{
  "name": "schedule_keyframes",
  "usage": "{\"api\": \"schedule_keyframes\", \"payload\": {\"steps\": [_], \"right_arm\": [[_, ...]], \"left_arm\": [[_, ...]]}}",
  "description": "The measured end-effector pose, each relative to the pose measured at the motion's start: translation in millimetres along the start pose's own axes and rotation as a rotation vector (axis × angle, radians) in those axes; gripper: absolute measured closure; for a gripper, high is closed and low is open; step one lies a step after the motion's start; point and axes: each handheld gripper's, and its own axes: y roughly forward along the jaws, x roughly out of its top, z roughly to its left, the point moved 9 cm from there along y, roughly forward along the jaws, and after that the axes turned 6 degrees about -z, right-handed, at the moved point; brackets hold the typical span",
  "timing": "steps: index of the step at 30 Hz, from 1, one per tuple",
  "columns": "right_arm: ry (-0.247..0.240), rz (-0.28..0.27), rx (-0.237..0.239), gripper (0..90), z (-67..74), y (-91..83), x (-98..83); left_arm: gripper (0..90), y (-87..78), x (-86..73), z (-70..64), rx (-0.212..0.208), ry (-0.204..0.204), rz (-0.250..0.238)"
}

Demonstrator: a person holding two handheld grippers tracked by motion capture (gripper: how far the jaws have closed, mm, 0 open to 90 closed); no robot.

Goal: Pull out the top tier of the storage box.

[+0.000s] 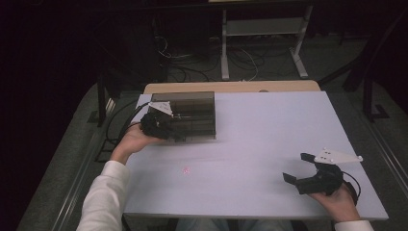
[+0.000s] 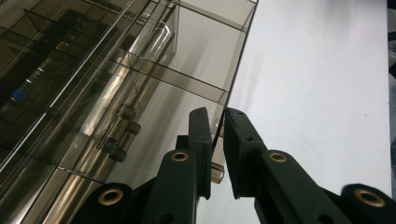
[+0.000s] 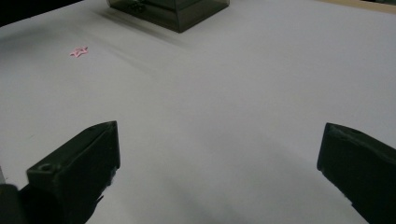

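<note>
1. The smoky clear box [image 2: 140, 70] is cut off by the left and top edges of the left gripper view; the small things inside it are too blurred to name.
2. In the right gripper view the top edge cuts off the box's far part.
3. The pink mark [image 1: 186, 170] on the table [image 1: 269, 134] is too small to identify.

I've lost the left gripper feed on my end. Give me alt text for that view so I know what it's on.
The left gripper is closed on the thin front wall of a smoky transparent compartment box, one black jaw inside the wall and one outside. Dividers and small cylindrical fittings show through the box at left, and the white table runs along the right.
</note>
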Motion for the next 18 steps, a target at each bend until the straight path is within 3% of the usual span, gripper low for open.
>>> {"api": "schedule_keyframes", "payload": {"steps": [18], "right_arm": [[0.001,0.0,0.0,0.0,-0.1,0.0,0.0]], "left_arm": [[81.1,-0.8,-4.7,-9.1,-0.028,0.016,0.025]]}}
